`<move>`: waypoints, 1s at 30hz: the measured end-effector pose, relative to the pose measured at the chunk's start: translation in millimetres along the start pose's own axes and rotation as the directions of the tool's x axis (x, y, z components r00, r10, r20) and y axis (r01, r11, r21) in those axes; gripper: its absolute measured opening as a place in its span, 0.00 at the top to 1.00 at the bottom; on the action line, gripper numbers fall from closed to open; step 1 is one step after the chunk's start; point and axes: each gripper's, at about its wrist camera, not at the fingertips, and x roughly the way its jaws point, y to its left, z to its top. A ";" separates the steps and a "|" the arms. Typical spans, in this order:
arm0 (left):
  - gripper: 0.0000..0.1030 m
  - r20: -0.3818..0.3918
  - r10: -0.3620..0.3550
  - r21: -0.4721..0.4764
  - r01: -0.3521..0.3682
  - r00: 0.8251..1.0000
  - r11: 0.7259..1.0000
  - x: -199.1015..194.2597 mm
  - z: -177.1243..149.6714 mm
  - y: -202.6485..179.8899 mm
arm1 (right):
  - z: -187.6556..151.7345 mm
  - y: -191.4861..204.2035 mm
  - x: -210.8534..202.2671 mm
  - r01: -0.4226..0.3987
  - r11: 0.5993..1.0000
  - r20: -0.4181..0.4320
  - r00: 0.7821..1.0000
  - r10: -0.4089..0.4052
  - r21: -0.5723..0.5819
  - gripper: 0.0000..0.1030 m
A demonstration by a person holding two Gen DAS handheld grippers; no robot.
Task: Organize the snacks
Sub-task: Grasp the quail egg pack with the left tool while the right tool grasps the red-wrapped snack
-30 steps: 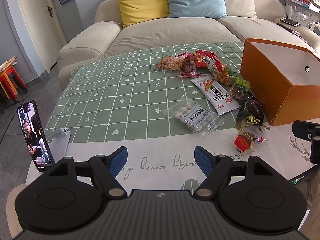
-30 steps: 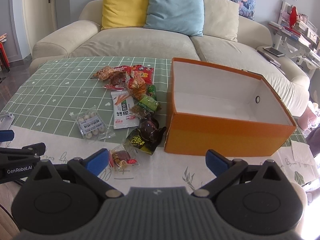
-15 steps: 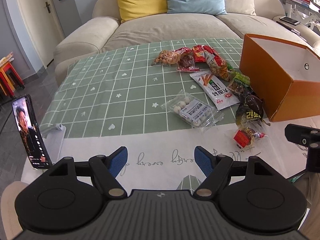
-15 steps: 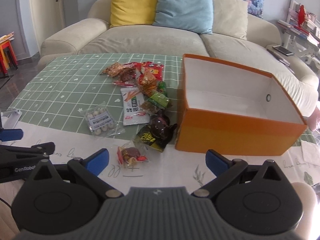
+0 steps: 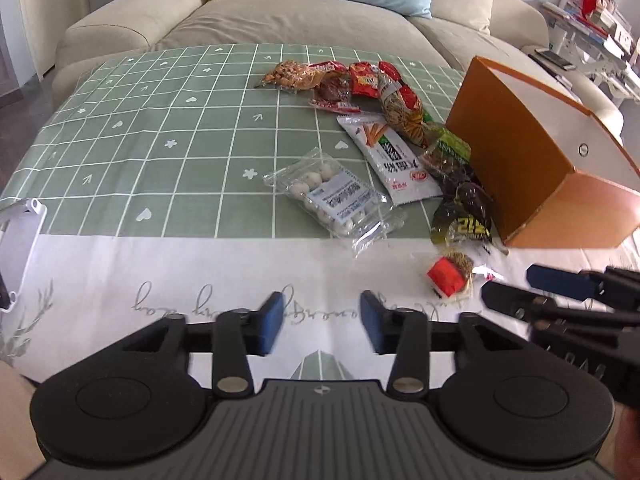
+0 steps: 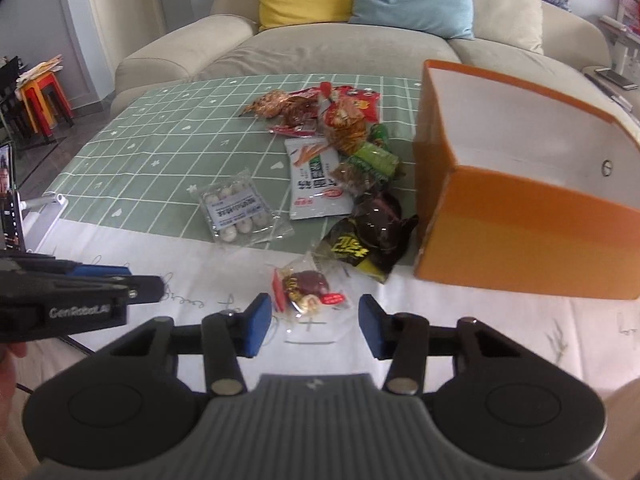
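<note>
Several snack packets lie in a line on the table left of an open orange box (image 5: 532, 184) (image 6: 520, 240). Nearest is a small clear packet with a red label (image 6: 308, 288) (image 5: 450, 274), then a dark packet with yellow lettering (image 6: 368, 240) (image 5: 464, 216), a clear pack of white balls (image 5: 340, 200) (image 6: 238, 212) and a white packet (image 5: 394, 160) (image 6: 316, 180). My right gripper (image 6: 314, 320) is open, its fingertips either side of the small red-label packet, just short of it. My left gripper (image 5: 322, 318) is open and empty over the white cloth.
A phone on a white stand (image 6: 12, 200) sits at the table's left edge. A beige sofa (image 5: 300, 12) with yellow and blue cushions stands behind the table. The box interior (image 6: 520, 136) is white and holds nothing.
Both grippers have moved forward and lower toward the snacks. Both jaws have narrowed but stay open. The right gripper has come up to the small red-label packet.
</note>
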 end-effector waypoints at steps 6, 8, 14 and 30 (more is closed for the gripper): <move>0.41 0.009 -0.031 -0.015 0.031 0.999 0.999 18.0 13.8 1.1 | 2.6 2.8 26.3 -0.029 0.999 -0.006 1.000 0.029 -0.033 0.52; 0.41 0.000 -0.035 -0.015 0.035 0.999 0.999 26.5 19.0 -0.3 | 4.6 -1.3 35.5 -0.035 0.999 -0.028 0.999 0.035 -0.013 0.52; 0.48 -0.025 -0.064 0.007 0.064 0.998 0.998 54.4 29.9 -8.1 | 8.6 -13.9 48.6 -0.068 0.997 -0.031 0.997 0.070 0.042 0.44; 0.95 -0.125 -0.015 0.014 0.017 0.992 1.000 49.1 18.4 9.9 | 5.8 2.5 51.6 -0.117 0.990 -0.003 0.993 0.117 -0.076 0.57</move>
